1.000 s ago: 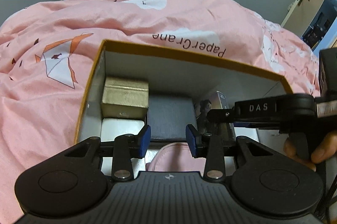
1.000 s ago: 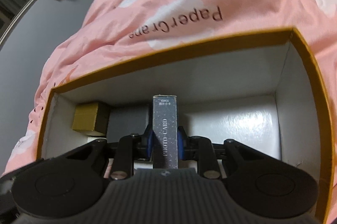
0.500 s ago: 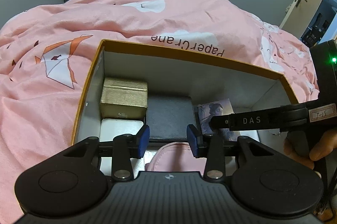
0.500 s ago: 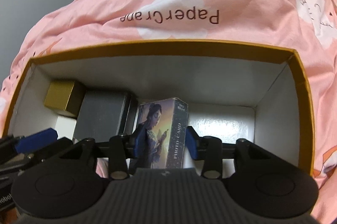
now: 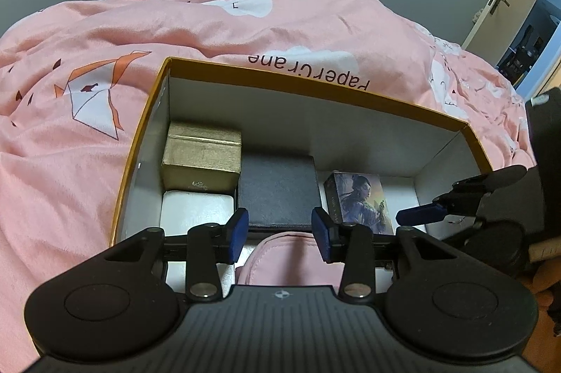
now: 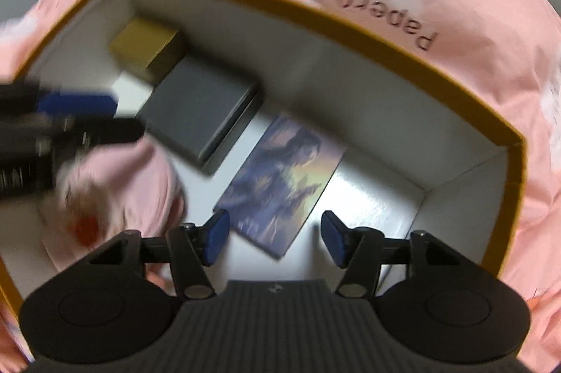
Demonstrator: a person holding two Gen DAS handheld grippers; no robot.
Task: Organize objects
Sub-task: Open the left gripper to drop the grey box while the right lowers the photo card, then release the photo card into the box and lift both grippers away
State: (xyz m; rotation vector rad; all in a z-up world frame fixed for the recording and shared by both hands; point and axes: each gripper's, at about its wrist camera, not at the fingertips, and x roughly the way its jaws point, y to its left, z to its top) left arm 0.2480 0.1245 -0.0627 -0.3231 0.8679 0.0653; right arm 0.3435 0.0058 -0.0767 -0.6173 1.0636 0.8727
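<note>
The orange-rimmed cardboard box with white inner walls (image 5: 354, 92) sat on a bed covered by a pink quilt (image 5: 217, 33). Packed inside were a gold textured cuboid box (image 5: 201, 159), a white rectangular box (image 5: 196, 210) in front of it, a flat dark grey case (image 5: 278, 190), and a pink soft pouch (image 5: 291, 255) nearest the camera. The photo-card box printed with a woman's portrait (image 6: 280, 183) lay flat on the box floor, just right of the grey case. The right tongs (image 6: 275, 238) hovered above it, released and empty. The left tongs (image 5: 278, 234) were likewise spread, grasping nothing, above the pouch. Judged from this arrangement, five items were stowed and the right part of the floor remained bare; whether more items awaited could not be told. The quilt read "PaperCrane"; the lettering on the card box's side was too small to read.
</note>
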